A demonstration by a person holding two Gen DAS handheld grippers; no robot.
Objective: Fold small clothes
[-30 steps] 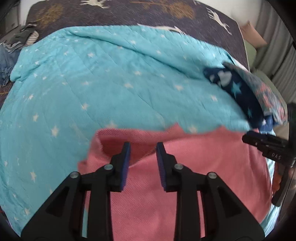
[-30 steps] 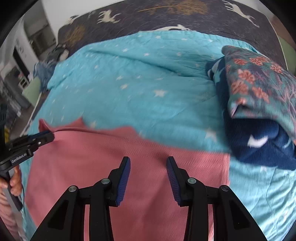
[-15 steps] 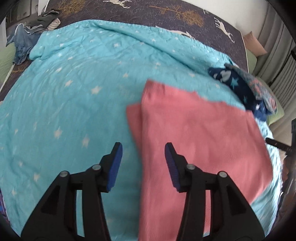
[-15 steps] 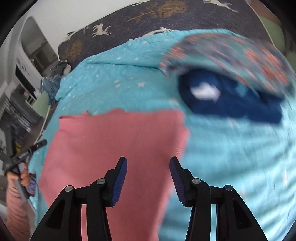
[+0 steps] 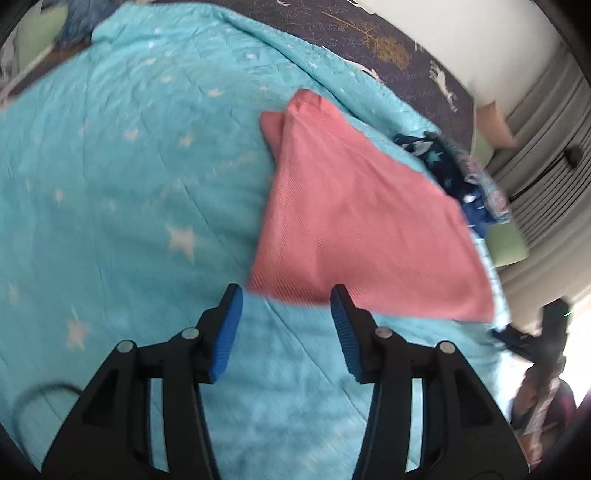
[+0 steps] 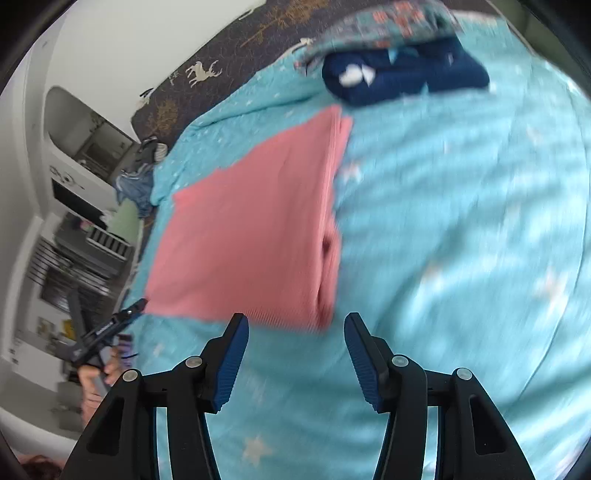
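Note:
A pink knit garment (image 5: 354,218) lies folded flat on the turquoise star quilt (image 5: 122,192). My left gripper (image 5: 286,332) is open and empty, just short of the garment's near edge. In the right wrist view the same pink garment (image 6: 251,236) lies left of centre, with a doubled fold along its right side. My right gripper (image 6: 295,358) is open and empty, just below the garment's near right corner. The left gripper (image 6: 110,328) shows at the left edge of the right wrist view, off the garment's near left corner.
A stack of folded clothes, navy with stars (image 6: 402,77) under a floral piece (image 6: 384,22), sits beyond the pink garment. A dark deer-print bedspread (image 5: 388,48) lies at the far side. Shelves and loose clothes (image 6: 136,184) stand at the left.
Both grippers have pulled back off the pink garment and swung outward; they were over it a second ago. The garment now lies folded on the quilt, free of both.

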